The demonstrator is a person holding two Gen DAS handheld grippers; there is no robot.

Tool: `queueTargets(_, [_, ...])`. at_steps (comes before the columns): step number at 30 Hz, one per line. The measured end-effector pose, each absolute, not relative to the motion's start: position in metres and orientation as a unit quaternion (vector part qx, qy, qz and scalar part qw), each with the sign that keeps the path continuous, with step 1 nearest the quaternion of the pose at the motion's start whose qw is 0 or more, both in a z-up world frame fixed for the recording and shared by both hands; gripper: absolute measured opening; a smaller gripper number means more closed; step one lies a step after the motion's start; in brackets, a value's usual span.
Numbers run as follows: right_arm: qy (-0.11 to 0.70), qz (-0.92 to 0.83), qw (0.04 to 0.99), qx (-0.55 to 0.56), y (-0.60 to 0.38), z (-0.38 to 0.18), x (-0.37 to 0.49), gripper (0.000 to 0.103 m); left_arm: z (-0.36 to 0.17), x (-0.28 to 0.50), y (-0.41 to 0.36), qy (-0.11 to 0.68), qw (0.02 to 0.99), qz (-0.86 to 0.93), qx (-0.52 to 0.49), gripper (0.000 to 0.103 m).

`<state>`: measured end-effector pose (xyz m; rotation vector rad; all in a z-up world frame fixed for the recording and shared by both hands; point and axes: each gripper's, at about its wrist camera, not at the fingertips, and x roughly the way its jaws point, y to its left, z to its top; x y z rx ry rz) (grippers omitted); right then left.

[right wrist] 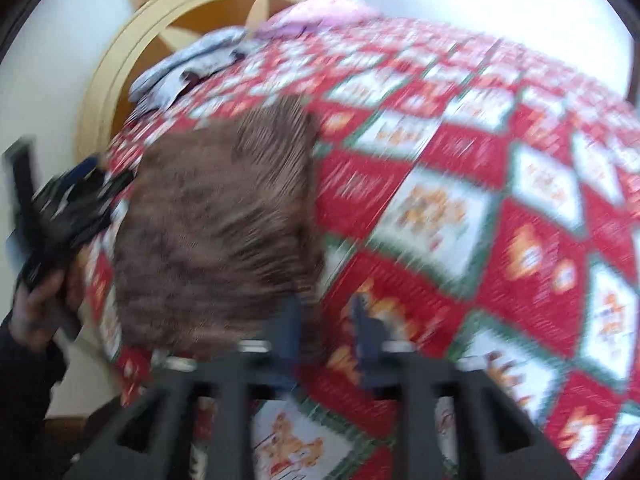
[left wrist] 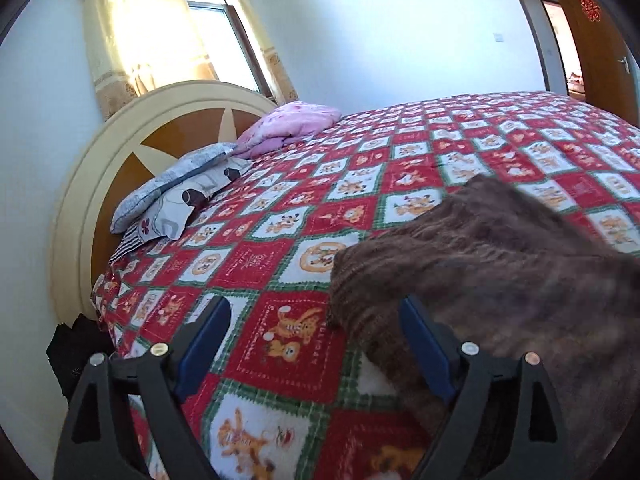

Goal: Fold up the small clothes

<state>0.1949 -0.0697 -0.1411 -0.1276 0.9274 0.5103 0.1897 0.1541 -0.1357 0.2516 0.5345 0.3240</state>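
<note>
White walls and a curtained window (left wrist: 160, 36) backed a bed with a round cream-and-orange headboard (left wrist: 132, 136), spread with a red, white and green checked blanket (left wrist: 400, 152) printed with cartoon tigers. No container showed in either view. A brown knitted garment (left wrist: 500, 272) lay folded on the blanket at about four o'clock in the left wrist view, and at about nine o'clock of centre in the right wrist view.

Only the left wrist view showed the open wooden door (left wrist: 592, 32) at one o'clock, bearing a red paper double-happiness character (left wrist: 589, 6); it also gave grey patterned pillows (left wrist: 176, 192) and a pink quilt (left wrist: 296, 124) sharply. Small script on the blanket's red squares was too fine to read. Only the right wrist view, heavily blurred, showed the person's left hand (right wrist: 36, 308) at nine o'clock.

The left gripper (left wrist: 316, 320) stood wide open, empty, its right finger touching or just beside the garment's edge. The right gripper (right wrist: 326, 320) stood partly open, apparently empty, at the garment's near right corner; the blur hid whether its left finger touched the knit.
</note>
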Motion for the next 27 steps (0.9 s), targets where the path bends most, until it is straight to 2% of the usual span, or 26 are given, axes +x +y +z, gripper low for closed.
queueTargets(2, [0.402, 0.244, 0.88, -0.06, -0.062, -0.125, 0.195, 0.048, -0.129, 0.173, 0.146, 0.247, 0.951, 0.142, 0.119, 0.1])
queueTargets(3, [0.397, 0.264, 0.877, -0.055, -0.055, -0.12, 0.197, 0.048, -0.129, 0.168, 0.142, 0.246, 0.952, 0.137, 0.122, 0.101])
queueTargets(7, [0.418, 0.368, 0.83, -0.023, -0.013, -0.128, 0.216, 0.048, -0.15, 0.168, 0.122, 0.266, 0.943, 0.127, 0.154, 0.102])
queueTargets(9, [0.444, 0.367, 0.816, -0.042, 0.002, -0.146, 0.224, 0.048, -0.163, 0.175, 0.122, 0.288, 0.937, 0.135, 0.147, 0.102])
queueTargets(11, [0.45, 0.323, 0.831, -0.058, 0.001, -0.165, 0.236, 0.035, -0.171, 0.179, 0.126, 0.301, 0.937, 0.129, 0.123, 0.102])
queueTargets(14, [0.447, 0.323, 0.834, -0.029, -0.008, -0.163, 0.24, 0.034, -0.171, 0.18, 0.13, 0.305, 0.938, 0.126, 0.103, 0.103])
queueTargets(17, [0.43, 0.295, 0.852, -0.048, -0.009, -0.152, 0.225, 0.037, -0.164, 0.18, 0.131, 0.328, 0.934, 0.114, 0.084, 0.103])
queueTargets(20, [0.394, 0.267, 0.878, -0.044, -0.019, -0.131, 0.196, 0.05, -0.15, 0.167, 0.128, 0.329, 0.937, 0.101, 0.063, 0.103])
queueTargets(25, [0.33, 0.223, 0.915, -0.07, -0.03, -0.095, 0.144, 0.051, -0.116, 0.137, 0.123, 0.292, 0.952, 0.08, 0.042, 0.103])
queueTargets(27, [0.302, 0.214, 0.926, -0.079, -0.031, -0.08, 0.125, 0.054, -0.105, 0.131, 0.123, 0.277, 0.957, 0.075, 0.036, 0.103])
